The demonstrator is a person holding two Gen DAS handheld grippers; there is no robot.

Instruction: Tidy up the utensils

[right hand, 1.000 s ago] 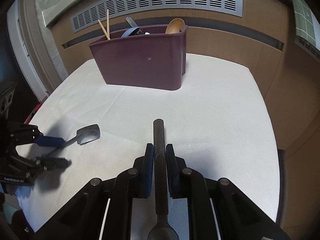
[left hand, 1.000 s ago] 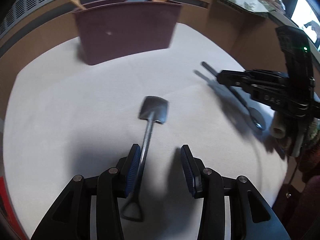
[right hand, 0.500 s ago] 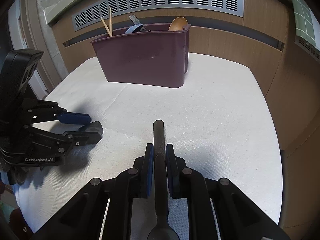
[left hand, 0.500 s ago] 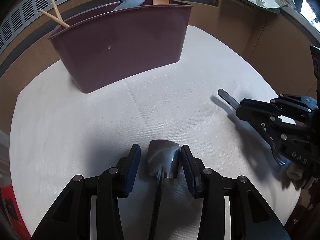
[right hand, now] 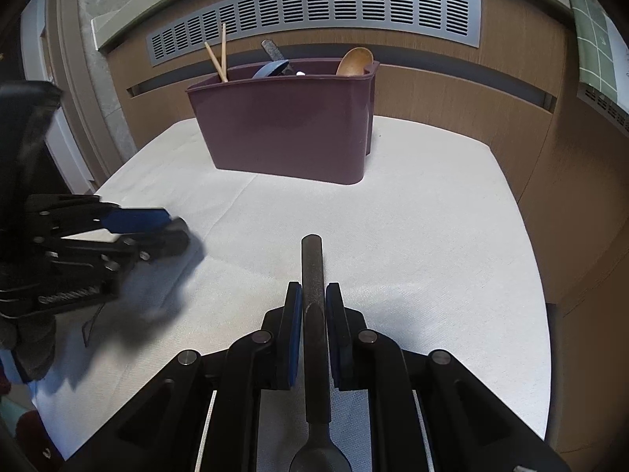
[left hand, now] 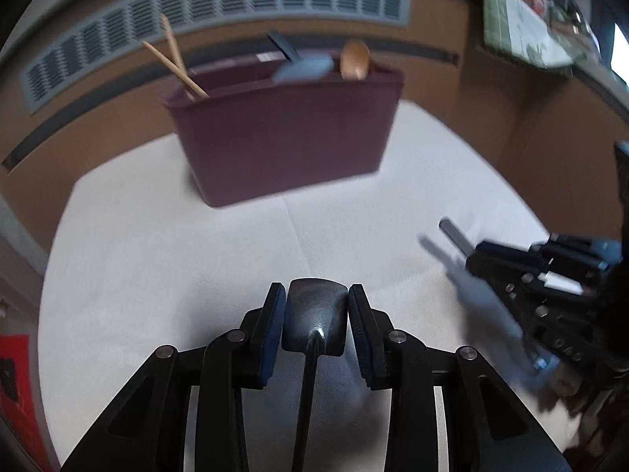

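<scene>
My left gripper (left hand: 316,316) is shut on the blade of a small dark metal shovel-shaped utensil (left hand: 314,320), held above the white cloth. My right gripper (right hand: 313,308) is shut on the handle of a dark spoon (right hand: 313,275), handle end pointing forward. A maroon utensil bin (right hand: 287,129) stands at the back of the table, also in the left wrist view (left hand: 283,133). It holds chopsticks (right hand: 218,57), a grey-blue spatula (right hand: 275,65) and a wooden spoon (right hand: 354,62). Each gripper shows in the other's view: the left one (right hand: 157,232), the right one (left hand: 471,251).
The table is covered with a white cloth (right hand: 393,216). Wooden panelling with a grey vent grille (right hand: 314,11) runs behind the bin. The table's right edge (right hand: 538,275) drops off beside a wooden cabinet.
My left gripper slid forward along the shovel utensil from its handle to its blade, closed on it and lifted it. My right gripper keeps hold of the spoon and has risen toward the bin.
</scene>
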